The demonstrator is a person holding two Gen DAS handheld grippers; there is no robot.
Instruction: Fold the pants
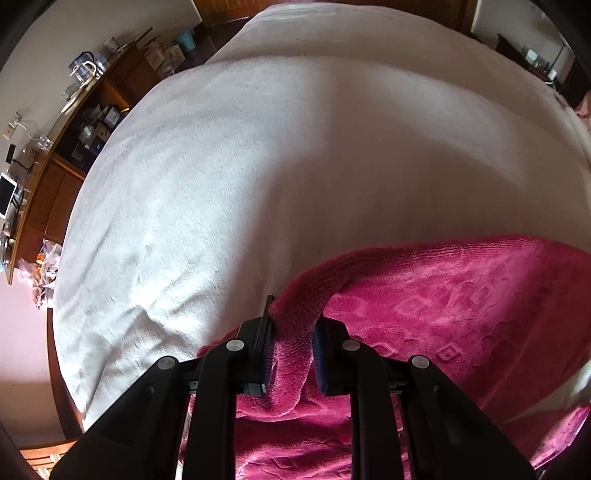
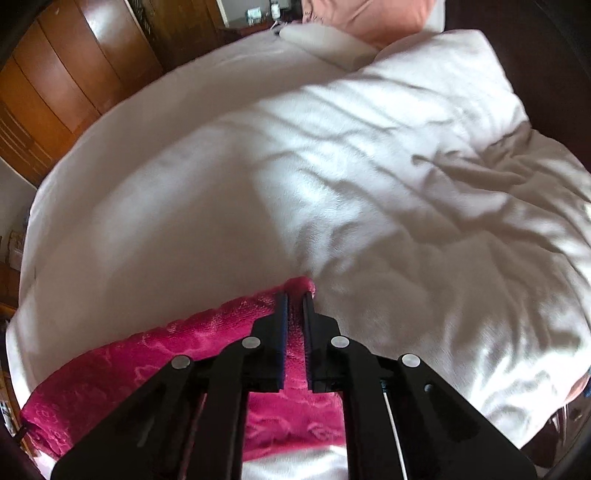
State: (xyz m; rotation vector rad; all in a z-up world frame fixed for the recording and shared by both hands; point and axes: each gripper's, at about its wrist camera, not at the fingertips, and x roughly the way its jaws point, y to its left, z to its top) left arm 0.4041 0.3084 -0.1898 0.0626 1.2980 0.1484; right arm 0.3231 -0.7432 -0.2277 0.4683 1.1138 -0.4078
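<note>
The pants (image 1: 461, 302) are magenta fleece with an embossed pattern, lying on a white bed cover (image 1: 258, 166). My left gripper (image 1: 293, 332) is shut on a bunched fold at the pants' left edge, lifted a little off the cover. In the right wrist view the pants (image 2: 147, 354) stretch to the lower left. My right gripper (image 2: 294, 306) is shut on their far right corner, just above the white cover (image 2: 332, 184).
A wooden shelf with boxes and jars (image 1: 85, 122) stands beyond the bed's left side. A wooden wardrobe (image 2: 66, 74) stands behind the bed. A rumpled white duvet (image 2: 461, 166) and a pink pillow (image 2: 369, 18) lie at the bed's right and far end.
</note>
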